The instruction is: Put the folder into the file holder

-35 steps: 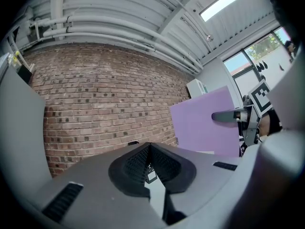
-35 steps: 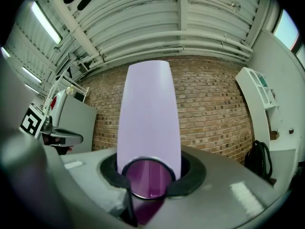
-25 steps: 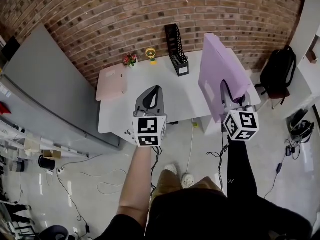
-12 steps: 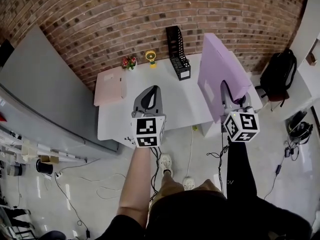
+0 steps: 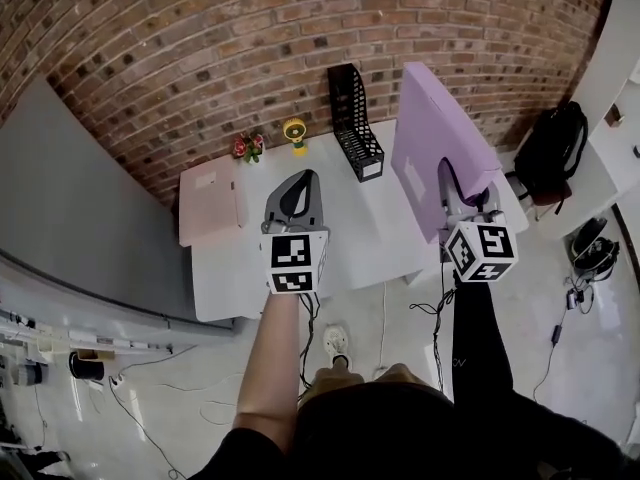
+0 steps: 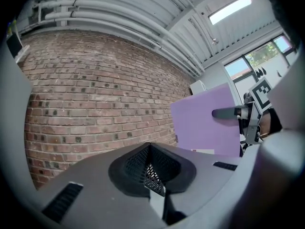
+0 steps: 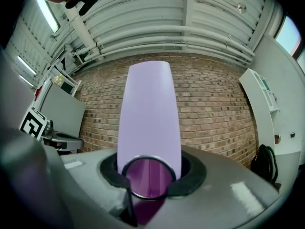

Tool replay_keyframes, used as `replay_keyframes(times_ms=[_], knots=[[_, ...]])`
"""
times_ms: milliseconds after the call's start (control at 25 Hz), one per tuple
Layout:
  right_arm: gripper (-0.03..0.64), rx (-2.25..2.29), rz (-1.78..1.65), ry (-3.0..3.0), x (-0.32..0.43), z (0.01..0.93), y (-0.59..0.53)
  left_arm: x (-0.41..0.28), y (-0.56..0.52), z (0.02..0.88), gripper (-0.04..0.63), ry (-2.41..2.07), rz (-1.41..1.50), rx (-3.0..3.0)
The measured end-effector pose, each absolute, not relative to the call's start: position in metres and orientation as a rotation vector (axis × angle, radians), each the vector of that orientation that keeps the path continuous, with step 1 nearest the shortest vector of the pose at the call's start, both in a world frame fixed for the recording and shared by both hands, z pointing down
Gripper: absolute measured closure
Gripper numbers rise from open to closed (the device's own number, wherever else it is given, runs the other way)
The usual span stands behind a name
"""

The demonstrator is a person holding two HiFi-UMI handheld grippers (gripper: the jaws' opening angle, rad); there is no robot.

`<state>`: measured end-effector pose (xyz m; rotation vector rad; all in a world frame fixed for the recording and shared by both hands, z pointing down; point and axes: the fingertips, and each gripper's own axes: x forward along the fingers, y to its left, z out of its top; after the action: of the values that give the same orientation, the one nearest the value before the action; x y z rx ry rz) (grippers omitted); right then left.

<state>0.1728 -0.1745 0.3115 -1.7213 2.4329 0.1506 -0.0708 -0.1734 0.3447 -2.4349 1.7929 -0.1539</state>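
1. Pinching the purple folder [image 7: 148, 113] near its lower edge, my right gripper [image 7: 148, 175] has both jaws clamped on the sheet. In the right gripper view the folder rises straight out from between them.
2. My left gripper [image 6: 151, 163] has its jaws pressed together. The mesh pads meet along one seam and nothing sits between them.
3. The two grippers are side by side at about the same height and apart from each other. The left gripper view shows the folder's broad face off to its right, with the right gripper's finger lying across it.
4. The folder stands upright on edge, carried in the air. In the head view it overlaps the right end of the white tabletop [image 5: 360, 218].
5. The file holder [image 5: 355, 118] is black with mesh sides. It stands upright at the far side of the tabletop, close to the brick wall [image 5: 200, 48]. In the head view it lies between the two grippers, just left of the folder's top corner. The folder is outside it and not touching it.
6. A pink folder [image 5: 210, 203] lies flat at the left end of the tabletop. A small flower pot [image 5: 245, 146] and a yellow ornament [image 5: 294, 131] stand along the far edge, left of the file holder.
7. Beyond the tabletop, a black backpack [image 5: 555, 148] sits to its right. Cables [image 5: 380, 308] trail on the floor [image 5: 150, 398] in front.
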Motion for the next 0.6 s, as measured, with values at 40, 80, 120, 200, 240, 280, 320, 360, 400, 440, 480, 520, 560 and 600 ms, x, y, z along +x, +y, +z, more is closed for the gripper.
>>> replay_keyframes(times_ms=[40, 80, 120, 200, 240, 280, 320, 360, 400, 440, 480, 520, 560, 600], knots=[[0.486, -1.728, 0.158, 2.43, 0.168, 0.31, -0.184, -0.074, -0.184, 0.344, 0.586, 1.78, -0.149, -2.447], [0.486, -1.735, 0.166, 2.429, 0.162, 0.309, -0.192, -0.078, -0.194, 0.343, 0.586, 1.765, -0.145, -2.459], [0.486, -1.741, 0.173, 2.429, 0.157, 0.308, -0.201, -0.081, -0.204, 0.342, 0.586, 1.748, -0.141, -2.47], [0.485, -1.755, 0.181, 2.425, 0.147, 0.306, -0.216, -0.088, -0.222, 0.34, 0.586, 1.721, -0.137, -2.485], [0.486, -1.763, 0.184, 2.422, 0.141, 0.305, -0.223, -0.092, -0.23, 0.34, 0.586, 1.711, -0.136, -2.492], [0.485, -1.771, 0.188, 2.418, 0.136, 0.304, -0.23, -0.097, -0.237, 0.339, 0.586, 1.701, -0.135, -2.498], [0.485, -1.778, 0.19, 2.414, 0.131, 0.303, -0.236, -0.102, -0.244, 0.339, 0.586, 1.693, -0.135, -2.505], [0.485, -1.785, 0.189, 2.409, 0.125, 0.303, -0.242, -0.107, -0.25, 0.339, 0.586, 1.686, -0.135, -2.511], [0.485, -1.791, 0.188, 2.403, 0.121, 0.302, -0.248, -0.111, -0.256, 0.339, 0.586, 1.678, -0.134, -2.517], [0.485, -1.795, 0.186, 2.398, 0.116, 0.302, -0.254, -0.115, -0.261, 0.34, 0.586, 1.671, -0.135, -2.523], [0.485, -1.798, 0.187, 2.394, 0.111, 0.301, -0.26, -0.119, -0.265, 0.341, 0.586, 1.663, -0.136, -2.528], [0.485, -1.8, 0.19, 2.392, 0.106, 0.301, -0.265, -0.123, -0.269, 0.342, 0.586, 1.655, -0.139, -2.534], [0.485, -1.802, 0.196, 2.392, 0.1, 0.3, -0.271, -0.127, -0.272, 0.343, 0.586, 1.648, -0.142, -2.54], [0.485, -1.804, 0.204, 2.392, 0.095, 0.299, -0.276, -0.132, -0.276, 0.344, 0.586, 1.644, -0.143, -2.545]])
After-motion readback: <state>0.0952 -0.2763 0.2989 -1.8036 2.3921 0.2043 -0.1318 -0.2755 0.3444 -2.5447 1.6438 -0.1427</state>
